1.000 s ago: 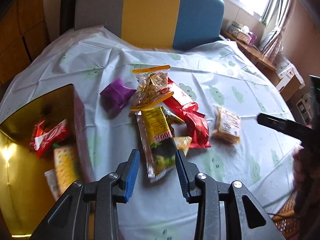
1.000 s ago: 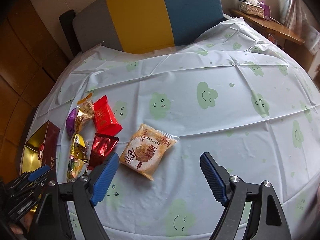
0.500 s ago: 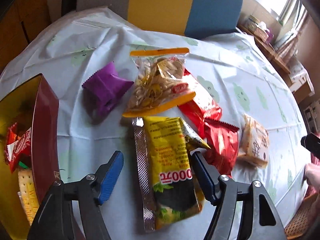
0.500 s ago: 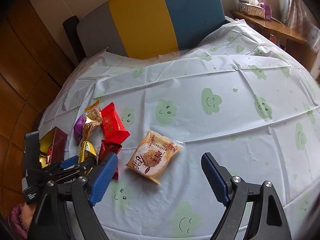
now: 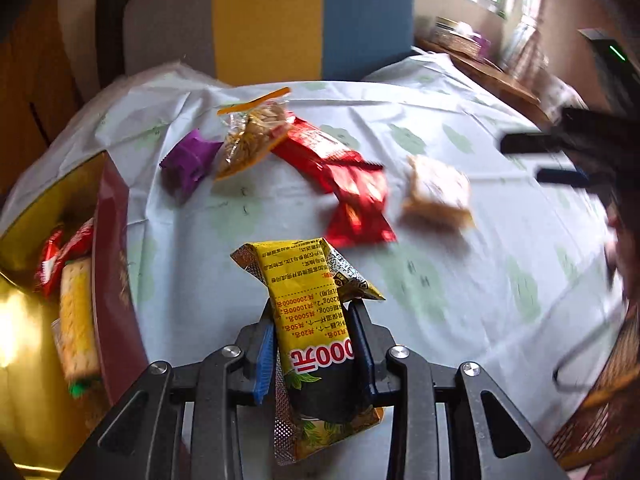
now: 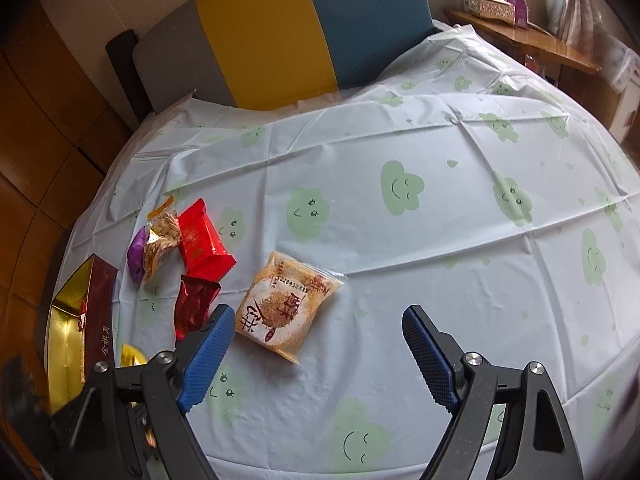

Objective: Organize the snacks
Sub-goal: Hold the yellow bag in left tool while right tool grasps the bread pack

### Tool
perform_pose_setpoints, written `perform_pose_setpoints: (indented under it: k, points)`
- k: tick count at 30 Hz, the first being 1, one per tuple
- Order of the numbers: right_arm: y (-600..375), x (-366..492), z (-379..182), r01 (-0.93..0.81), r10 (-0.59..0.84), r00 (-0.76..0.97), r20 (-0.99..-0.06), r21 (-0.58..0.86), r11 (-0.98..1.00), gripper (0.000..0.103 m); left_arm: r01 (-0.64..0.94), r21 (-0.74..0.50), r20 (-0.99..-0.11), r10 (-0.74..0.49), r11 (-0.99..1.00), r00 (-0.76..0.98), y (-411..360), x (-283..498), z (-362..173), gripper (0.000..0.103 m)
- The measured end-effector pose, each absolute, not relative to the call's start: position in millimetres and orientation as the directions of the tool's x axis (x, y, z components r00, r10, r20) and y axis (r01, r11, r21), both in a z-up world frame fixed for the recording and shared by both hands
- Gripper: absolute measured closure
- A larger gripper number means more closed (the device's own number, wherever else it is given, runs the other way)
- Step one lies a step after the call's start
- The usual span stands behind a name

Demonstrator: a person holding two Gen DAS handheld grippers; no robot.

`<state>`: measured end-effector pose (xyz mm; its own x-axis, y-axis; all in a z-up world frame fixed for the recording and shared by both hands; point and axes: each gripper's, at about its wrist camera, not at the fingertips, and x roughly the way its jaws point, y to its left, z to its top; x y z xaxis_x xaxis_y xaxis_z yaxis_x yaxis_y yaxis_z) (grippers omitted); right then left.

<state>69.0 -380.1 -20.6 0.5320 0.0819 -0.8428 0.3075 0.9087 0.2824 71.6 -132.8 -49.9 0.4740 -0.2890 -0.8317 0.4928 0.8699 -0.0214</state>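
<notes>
Carry the yellow snack packet level over the gold box at the tabletop's left edge, then let go low. The left hand-held gripper has just been closing and clamps the packet, lifted and crumpled. The right hand-held gripper hangs wide apart, empty, near the biscuit packet.

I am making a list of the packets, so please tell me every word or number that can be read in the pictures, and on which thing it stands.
"000", big white digits seen upside down: yellow snack packet in the left gripper.
Small red print on the same packet: too small to read.
Gold characters on the dark red box wall: too small.
Large brown characters on the round cake packet: not legible.
Red packets: no legible text.
</notes>
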Motion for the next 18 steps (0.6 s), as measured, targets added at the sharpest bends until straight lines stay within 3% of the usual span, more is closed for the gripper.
perform_pose_setpoints:
  k: [5, 10, 18]
  points:
    - [-377, 71, -34, 0.319, 0.117, 0.492, -0.863, 0.304, 0.898, 0.017, 0.539, 0.014, -0.799, -0.315, 0.842, 0.512, -131, 47, -60, 0.068]
    - [-363, 78, -47, 0.313, 0.097, 0.449, -0.888, 0.258, 0.914, 0.017, 0.524, -0.086, -0.798, -0.374, 0.847, 0.473, -121, 55, -68, 0.066]
    - [-343, 109, -56, 0.353, 0.085, 0.425, -0.901, 0.251, 0.901, 0.017, 0.527, -0.105, -0.782, -0.398, 0.843, 0.48, -116, 49, -69, 0.066]
